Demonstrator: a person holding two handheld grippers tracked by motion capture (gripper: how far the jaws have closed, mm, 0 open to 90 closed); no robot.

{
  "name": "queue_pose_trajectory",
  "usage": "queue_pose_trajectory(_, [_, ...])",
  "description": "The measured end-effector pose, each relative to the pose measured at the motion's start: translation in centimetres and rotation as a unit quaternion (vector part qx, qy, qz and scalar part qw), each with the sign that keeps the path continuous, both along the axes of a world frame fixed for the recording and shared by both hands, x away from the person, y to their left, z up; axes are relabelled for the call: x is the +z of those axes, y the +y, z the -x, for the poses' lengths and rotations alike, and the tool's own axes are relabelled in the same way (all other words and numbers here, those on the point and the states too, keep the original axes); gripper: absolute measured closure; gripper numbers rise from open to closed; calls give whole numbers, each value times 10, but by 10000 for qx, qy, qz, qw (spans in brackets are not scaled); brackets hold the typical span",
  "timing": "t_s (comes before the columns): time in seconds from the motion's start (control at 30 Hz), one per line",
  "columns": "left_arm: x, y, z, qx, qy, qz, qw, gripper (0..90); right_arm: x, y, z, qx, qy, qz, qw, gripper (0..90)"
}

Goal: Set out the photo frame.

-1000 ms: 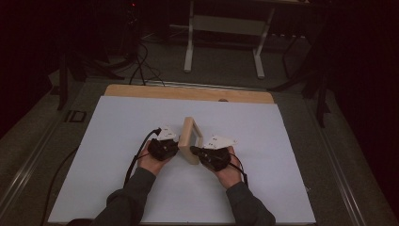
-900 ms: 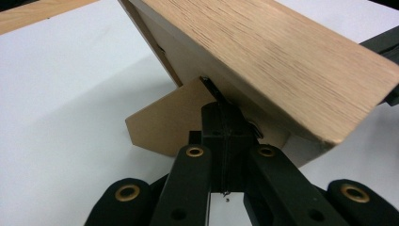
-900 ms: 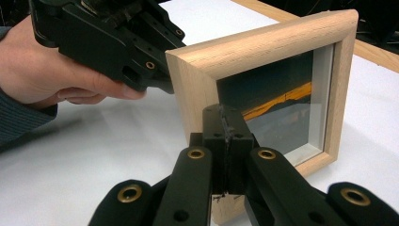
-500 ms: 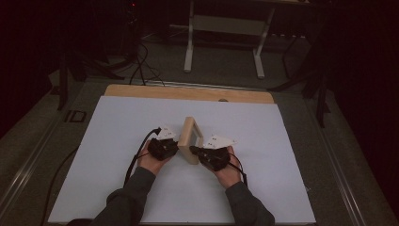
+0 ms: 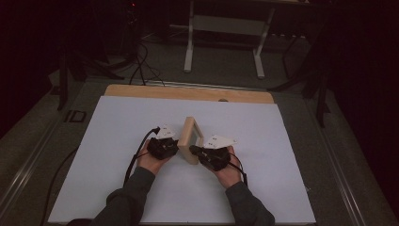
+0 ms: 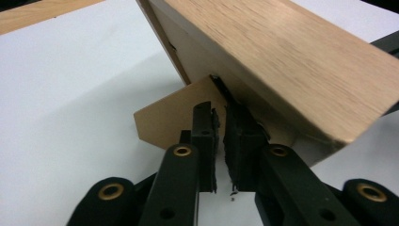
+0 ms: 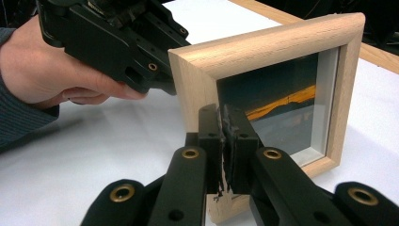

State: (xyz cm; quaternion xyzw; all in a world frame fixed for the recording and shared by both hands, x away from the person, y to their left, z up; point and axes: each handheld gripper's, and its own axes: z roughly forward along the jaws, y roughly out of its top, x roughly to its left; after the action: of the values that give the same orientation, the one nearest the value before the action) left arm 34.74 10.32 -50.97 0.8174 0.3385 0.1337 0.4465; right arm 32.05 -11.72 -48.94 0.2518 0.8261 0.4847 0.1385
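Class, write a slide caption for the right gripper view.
Right gripper at the near edge of a wooden picture frame, left gripper behind it.

Both forearms are brought in from the bottom of the high view, angled inward; the left gripper (image 5: 176,147) is held in the left hand (image 5: 149,160) and the right gripper (image 5: 194,149) in the right hand (image 5: 229,170), with the tips pointed toward each other and kept near together. In each gripper view the jaws are seen almost closed, with only a narrow slit left between the pads; they have just been opening slightly.
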Motion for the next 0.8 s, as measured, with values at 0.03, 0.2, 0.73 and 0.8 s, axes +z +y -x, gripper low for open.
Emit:
queue_pose_trajectory(0.03, [0, 0, 0, 0, 0, 0, 10000, 811, 0, 0, 0, 7, 0, 7, 10000, 858])
queue_pose_trajectory(0.2, [2, 4, 2, 64, 25, 1, 10000, 773, 0, -3, 0, -18, 5, 8, 10000, 857])
queue_pose_trajectory(0.73, [6, 26, 21, 280, 33, 78, 9996, 629, 1, -14, -3, -172, 12, -7, 9999, 841])
queue_pose_trajectory(0.8, [6, 29, 25, 273, 60, 105, 9996, 614, 1, -16, -3, -207, 16, -14, 9998, 837])
